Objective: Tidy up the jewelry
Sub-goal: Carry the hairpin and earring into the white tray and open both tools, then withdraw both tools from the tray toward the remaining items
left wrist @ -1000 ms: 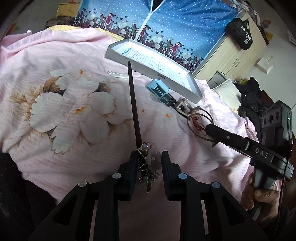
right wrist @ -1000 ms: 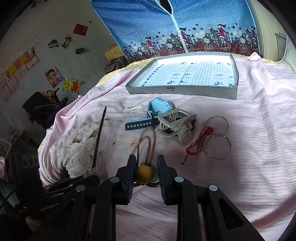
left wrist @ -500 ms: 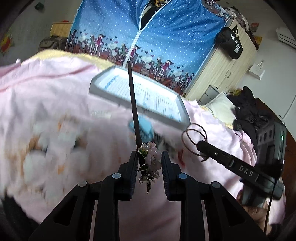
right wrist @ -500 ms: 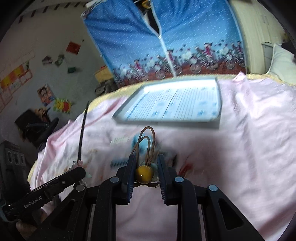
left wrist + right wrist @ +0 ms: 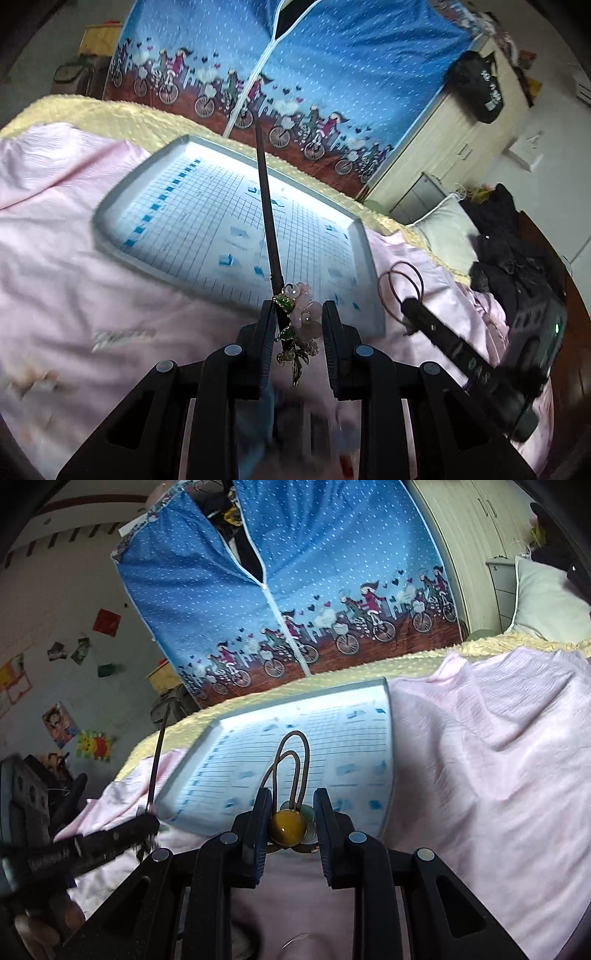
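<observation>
My left gripper (image 5: 298, 319) is shut on a black hair stick (image 5: 266, 206) by its pink flower head (image 5: 301, 314); the stick points up over the near edge of a white grid-printed tray (image 5: 177, 206). My right gripper (image 5: 289, 814) is shut on a hair tie with a yellow bead (image 5: 287, 827), its brown elastic loops (image 5: 291, 760) standing up in front of the same tray (image 5: 332, 746). The right gripper with the loops (image 5: 402, 284) shows at the right of the left wrist view. The hair stick (image 5: 157, 764) shows at the left of the right wrist view.
The tray lies on a pink bedsheet (image 5: 498, 768) over a yellow blanket (image 5: 110, 118). Behind stands a blue fabric wardrobe with a bicycle print (image 5: 295, 74). A pillow (image 5: 546, 602) and wooden cabinets (image 5: 450, 136) are to the right. Dark clothes (image 5: 509, 236) lie beside the bed.
Both grippers have lifted off the bedsheet and moved forward toward the tray, carrying the hair stick and the hair tie. The watch, rings and other items on the sheet have dropped out of view.
</observation>
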Motion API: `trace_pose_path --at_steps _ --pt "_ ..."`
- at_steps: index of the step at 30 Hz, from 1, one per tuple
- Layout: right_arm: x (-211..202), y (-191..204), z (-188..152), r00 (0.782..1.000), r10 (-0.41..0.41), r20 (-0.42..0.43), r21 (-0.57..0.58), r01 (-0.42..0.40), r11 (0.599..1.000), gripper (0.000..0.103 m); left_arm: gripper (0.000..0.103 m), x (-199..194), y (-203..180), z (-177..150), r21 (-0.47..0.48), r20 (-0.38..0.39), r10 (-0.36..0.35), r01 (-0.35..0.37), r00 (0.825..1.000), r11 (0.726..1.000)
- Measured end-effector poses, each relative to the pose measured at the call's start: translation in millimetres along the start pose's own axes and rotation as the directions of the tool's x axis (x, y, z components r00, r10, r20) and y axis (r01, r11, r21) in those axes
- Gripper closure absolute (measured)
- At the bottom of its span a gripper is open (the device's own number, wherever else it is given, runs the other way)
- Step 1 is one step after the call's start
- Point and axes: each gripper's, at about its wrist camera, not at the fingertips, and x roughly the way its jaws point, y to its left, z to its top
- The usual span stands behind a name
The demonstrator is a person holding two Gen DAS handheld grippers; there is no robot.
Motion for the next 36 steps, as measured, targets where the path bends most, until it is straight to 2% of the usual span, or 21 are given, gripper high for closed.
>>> trace_pose_path --at_steps 7,10,14,17,20,22,23,25,27,30,32,33,34,35,36 --pt "32.2 -28.6 -8.3 0.999 0.028 -0.047 0.035 -0.026 0.999 0.081 0.082 74.1 5.6 17.4 0.058 -0.083 0.062 -0.057 0.995 0.997" --pt "42.1 -34.4 -10.5 0.997 0.009 -0.08 0.052 -0.004 0.999 0.08 0.082 94.8 10.4 12.0 0.081 -0.137 0.094 -0.084 0.986 0.993" --pt "41.1 -29.9 -11.8 0.995 -0.02 -0.095 0.028 0.023 0.999 0.079 0.082 103.4 13.8 1.5 0.089 -0.175 0.151 -0.137 0.973 0.987" --pt "36.7 -28.6 -9.4 0.996 -0.011 -0.085 0.034 0.014 0.999 0.07 0.078 97.0 17.9 0.5 0.052 -0.173 0.148 -0.141 0.974 0.989" --pt "30.0 -27.3 -7.6 0.997 -0.029 -0.073 0.026 0.031 0.999 0.064 0.064 84.5 23.5 3.4 0.002 -0.157 0.144 -0.145 0.977 0.989" --pt "24.0 -24.3 -4.7 0.997 -0.044 -0.059 0.016 0.045 0.999 0.052 0.05 71.3 24.8 5.5 -0.024 -0.135 0.145 -0.149 0.98 0.988" --pt "21.8 -22.6 -3.1 0.998 -0.047 -0.05 0.01 0.048 0.999 0.048 0.048 64.3 23.5 7.2 -0.036 -0.124 0.144 -0.15 0.982 0.988" --pt "11.5 -15.1 0.5 0.998 -0.062 -0.015 -0.014 0.062 0.998 0.034 0.044 47.9 20.8 9.4 -0.05 -0.102 0.138 -0.144 0.985 0.988" --pt "1.2 -8.3 3.0 0.998 -0.066 0.017 -0.039 0.067 0.997 0.027 0.039 30.5 17.4 9.6 -0.047 -0.089 0.143 -0.147 0.986 0.988" --pt "-16.4 2.9 6.1 0.996 -0.062 0.059 -0.062 0.066 0.996 0.013 0.038 -0.2 15.0 6.3 -0.066 -0.054 0.174 -0.177 0.983 0.982" --pt "-29.3 9.8 5.9 0.995 -0.053 0.081 -0.065 0.058 0.996 0.007 0.037 -21.3 13.1 4.6 -0.094 -0.028 0.211 -0.212 0.977 0.973" --pt "-36.4 13.6 5.0 0.994 -0.049 0.092 -0.068 0.056 0.996 0.005 0.028 -31.2 13.3 3.3 -0.109 -0.027 0.25 -0.251 0.968 0.962" --pt "-42.2 17.0 4.6 0.994 -0.05 0.101 -0.073 0.058 0.996 0.003 0.024 -36.2 10.9 3.8 -0.116 -0.036 0.292 -0.294 0.956 0.949" --pt "-50.2 21.8 3.2 0.992 -0.054 0.113 -0.08 0.063 0.995 0.002 0.024 -43.3 9.4 3.9 -0.113 -0.052 0.335 -0.339 0.941 0.934" --pt "-57.4 26.6 2.6 0.99 -0.058 0.125 -0.091 0.07 0.993 0.0 0.024 -48.1 9.1 3.1 -0.101 -0.058 0.349 -0.353 0.935 0.93"
